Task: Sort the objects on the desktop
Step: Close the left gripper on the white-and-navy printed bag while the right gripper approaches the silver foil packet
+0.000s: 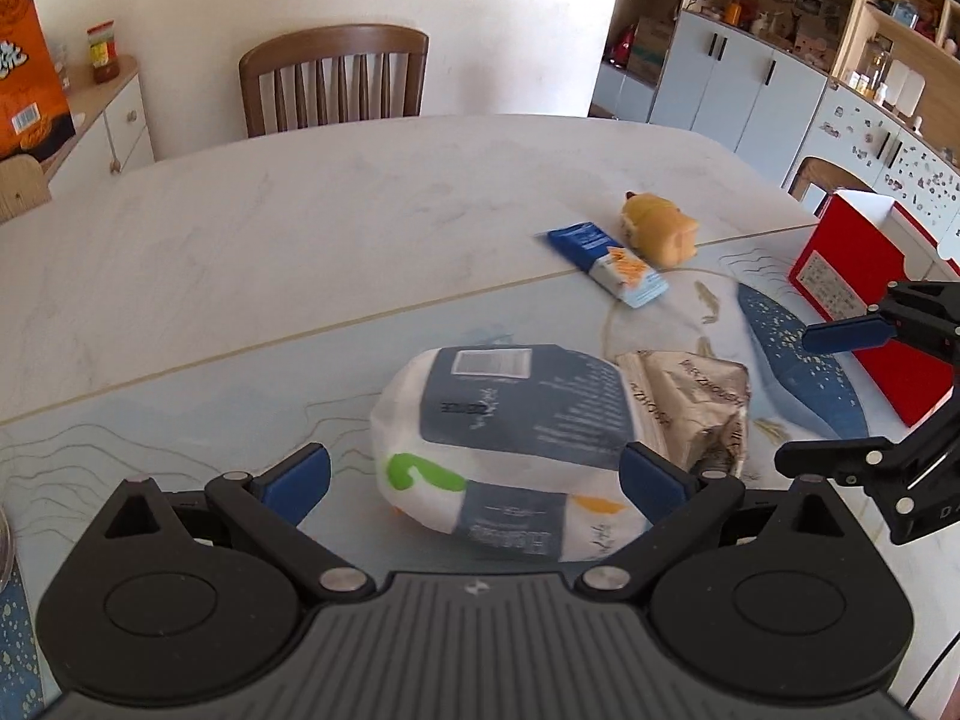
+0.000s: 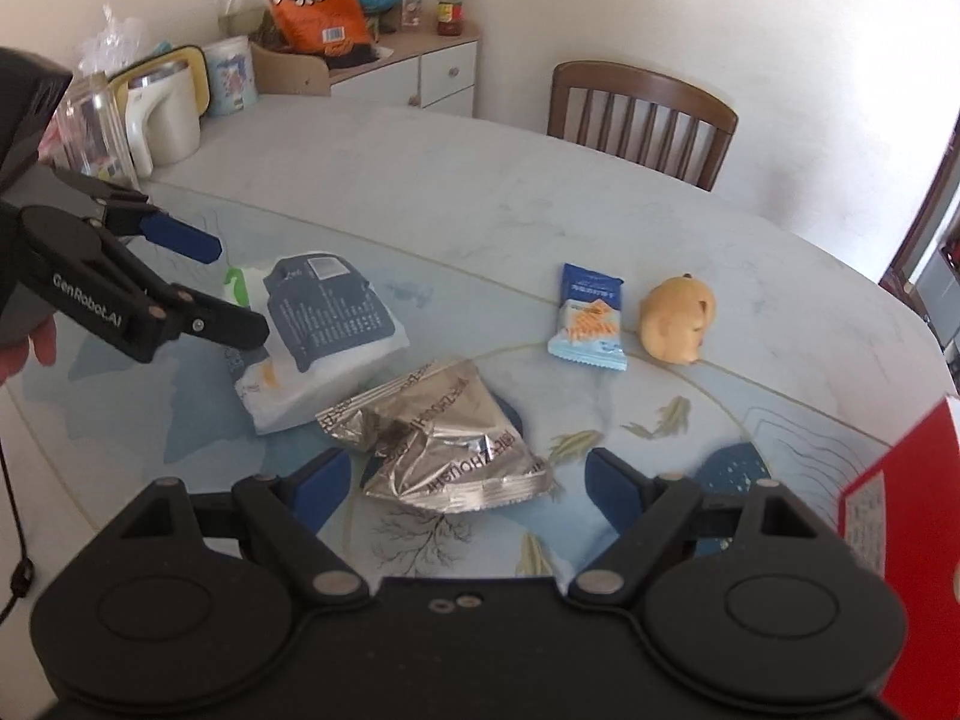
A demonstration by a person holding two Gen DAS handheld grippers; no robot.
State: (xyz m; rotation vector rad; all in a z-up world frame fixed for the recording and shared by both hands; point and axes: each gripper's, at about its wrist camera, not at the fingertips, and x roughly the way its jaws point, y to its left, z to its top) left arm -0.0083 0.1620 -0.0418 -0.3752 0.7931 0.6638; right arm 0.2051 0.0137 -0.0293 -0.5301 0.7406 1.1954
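**Both tools poised over the packets**

My left tool stands spread as wide as it goes, its blue pads on either side of the white-and-navy tissue pack with a visible gap on one side at least; I judge nothing is gripped yet. My right tool is also open and empty, pads straddling the near edge of the silver foil bag without pressing it.

To do this step well, I would centre the left pads across the pack's short sides and close gently: it looks soft and pillowy, film-wrapped, likely to squash or slip. The foil bag is crinkled, flat and roughly triangular, so I'd pinch a raised fold rather than scrape the bench.

Further out lie a small blue snack packet, glossy and rectangular, and just beside it a rounded tan plush toy. A red box stands at the bench's right edge. The tissue pack and foil bag touch, on the pale printed mat.
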